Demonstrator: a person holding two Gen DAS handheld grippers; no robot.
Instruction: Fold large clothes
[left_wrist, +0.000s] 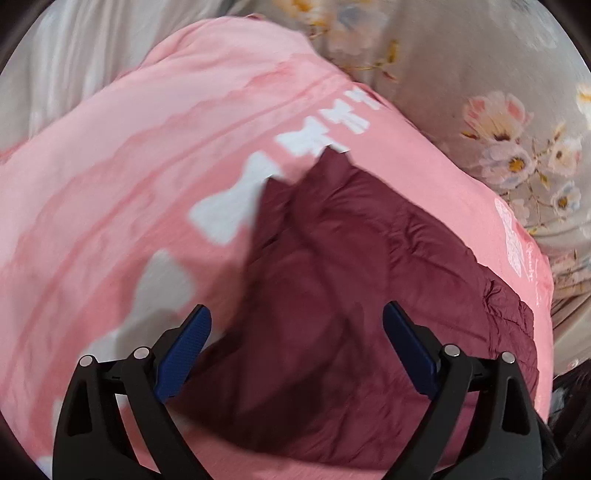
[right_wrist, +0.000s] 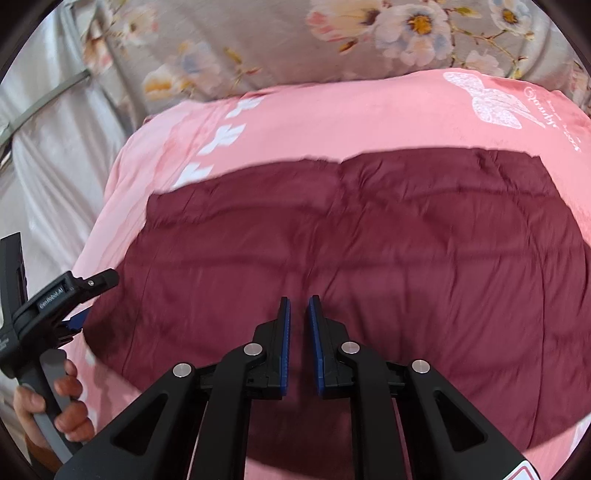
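A large maroon garment (right_wrist: 351, 243) lies spread flat on a pink blanket (right_wrist: 332, 118) with white bow prints. In the left wrist view the garment (left_wrist: 332, 277) lies under my left gripper (left_wrist: 295, 325), which is open wide and holds nothing. My right gripper (right_wrist: 299, 306) hovers over the garment's near middle with its blue pads (right_wrist: 285, 332) nearly together and a narrow gap; nothing shows between them. The left gripper (right_wrist: 79, 314) also shows in the right wrist view at the garment's left edge, held by a hand (right_wrist: 62, 406).
The pink blanket (left_wrist: 129, 166) lies on a grey floral bedsheet (right_wrist: 258, 44), which shows in the left wrist view (left_wrist: 498, 110) at the right. White cloth (right_wrist: 48, 166) lies to the left of the blanket.
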